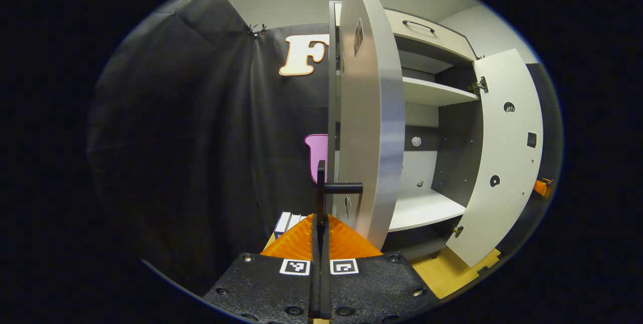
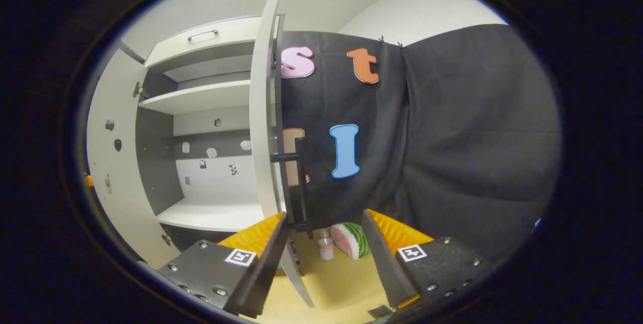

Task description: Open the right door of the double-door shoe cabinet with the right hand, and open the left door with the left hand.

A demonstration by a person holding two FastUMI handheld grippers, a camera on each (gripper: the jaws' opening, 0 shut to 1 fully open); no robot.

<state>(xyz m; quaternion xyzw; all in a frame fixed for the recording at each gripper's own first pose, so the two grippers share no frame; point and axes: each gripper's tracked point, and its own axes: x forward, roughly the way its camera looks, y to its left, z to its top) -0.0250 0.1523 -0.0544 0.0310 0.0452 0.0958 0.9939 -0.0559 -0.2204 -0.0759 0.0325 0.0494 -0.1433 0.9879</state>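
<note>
While both doors stood open | left gripper (image 1: 320,236) clamped left door's handle (image 1: 321,188) | right gripper (image 2: 324,258) spread, holding nothing | risk: overswinging left door (image 1: 371,113), straining hinges

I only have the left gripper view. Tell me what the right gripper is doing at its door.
Observer: The right gripper is open. Its fingers stand apart on either side of the right door handle and do not press on it.
Operator: My left gripper is clamped on the left door handle. Now name anything on the floor by the right door.
Observer: A watermelon slice and a small bottle sit on the floor just past the right door, against the black cloth.
</note>
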